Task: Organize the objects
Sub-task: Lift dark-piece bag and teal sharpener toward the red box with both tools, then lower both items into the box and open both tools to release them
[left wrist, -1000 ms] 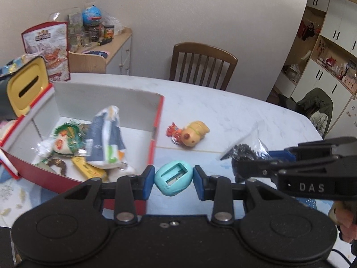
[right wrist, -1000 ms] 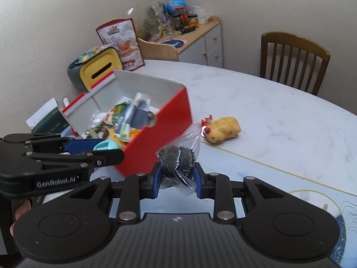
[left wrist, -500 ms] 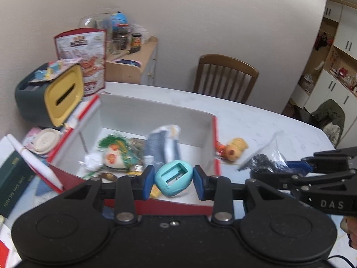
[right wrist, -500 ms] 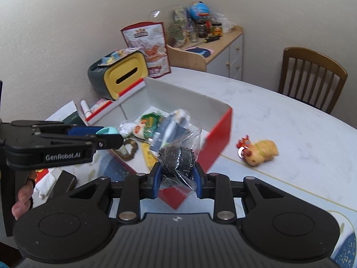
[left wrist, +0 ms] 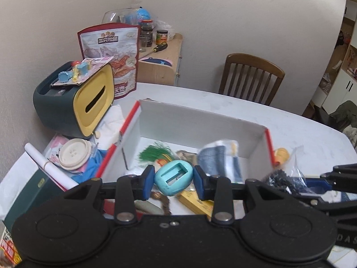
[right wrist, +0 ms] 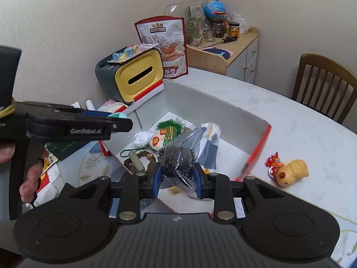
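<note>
Left wrist view: your left gripper (left wrist: 174, 181) pinches a teal pencil sharpener (left wrist: 174, 177) between its blue pads, held over the near part of the open red-and-white box (left wrist: 198, 120). Directly beyond it in the box lie a green tassel (left wrist: 156, 153) and a blue-and-white packet (left wrist: 219, 163). Further left of the box stands a green-and-yellow tissue holder (left wrist: 73, 102).

In the right wrist view, your right gripper (right wrist: 177, 175) clamps a clear bag of dark pieces (right wrist: 178, 156), also above the box's near edge. Just ahead of it a bead bracelet (right wrist: 139, 162) rests on the box floor. Off to its right, outside the box on the white table (right wrist: 301, 125), lies a yellow toy (right wrist: 290, 172).
</note>
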`<state>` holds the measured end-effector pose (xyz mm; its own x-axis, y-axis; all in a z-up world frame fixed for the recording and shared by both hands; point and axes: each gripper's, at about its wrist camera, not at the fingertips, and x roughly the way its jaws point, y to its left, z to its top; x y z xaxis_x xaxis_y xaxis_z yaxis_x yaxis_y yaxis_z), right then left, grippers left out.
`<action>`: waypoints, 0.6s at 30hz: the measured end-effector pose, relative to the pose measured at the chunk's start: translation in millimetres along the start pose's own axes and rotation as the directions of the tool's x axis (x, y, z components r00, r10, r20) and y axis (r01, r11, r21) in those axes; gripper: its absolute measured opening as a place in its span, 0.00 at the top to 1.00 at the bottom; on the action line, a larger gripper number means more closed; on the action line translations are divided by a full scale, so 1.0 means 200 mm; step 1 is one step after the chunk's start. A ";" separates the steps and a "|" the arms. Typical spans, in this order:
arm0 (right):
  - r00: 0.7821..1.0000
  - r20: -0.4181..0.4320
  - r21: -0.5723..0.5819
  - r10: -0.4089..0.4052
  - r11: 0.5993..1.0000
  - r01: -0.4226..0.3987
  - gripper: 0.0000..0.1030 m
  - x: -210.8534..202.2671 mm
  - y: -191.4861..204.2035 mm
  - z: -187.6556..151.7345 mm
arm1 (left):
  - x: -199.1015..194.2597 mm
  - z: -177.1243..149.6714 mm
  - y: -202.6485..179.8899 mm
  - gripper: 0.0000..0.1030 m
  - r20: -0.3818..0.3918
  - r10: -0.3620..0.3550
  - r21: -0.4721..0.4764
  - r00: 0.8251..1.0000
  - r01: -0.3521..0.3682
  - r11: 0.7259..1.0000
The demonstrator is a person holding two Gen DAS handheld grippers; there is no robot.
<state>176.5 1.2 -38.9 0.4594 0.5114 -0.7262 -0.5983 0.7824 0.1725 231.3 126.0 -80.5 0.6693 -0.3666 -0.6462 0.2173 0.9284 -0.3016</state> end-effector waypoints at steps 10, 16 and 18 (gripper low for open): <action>0.999 -0.041 -0.019 -0.034 0.999 0.033 0.72 0.24 0.07 0.05 | 0.23 0.10 0.07 0.66 -0.051 0.013 0.021 0.999 -0.012 1.000; 0.996 -0.086 -0.022 -0.009 1.000 0.007 0.72 0.38 0.08 0.08 | 0.39 0.15 0.07 0.66 -0.091 0.021 0.046 0.996 -0.017 0.999; 0.995 -0.097 -0.024 0.002 1.000 -0.004 0.72 0.42 0.09 0.08 | 0.44 0.16 0.06 0.66 -0.101 0.027 0.059 0.995 -0.022 0.998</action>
<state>215.7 63.5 -85.8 0.3923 0.4758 -0.7873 -0.6157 0.7717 0.1595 315.3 106.9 -118.0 0.6000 -0.3453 -0.7216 0.2441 0.9380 -0.2459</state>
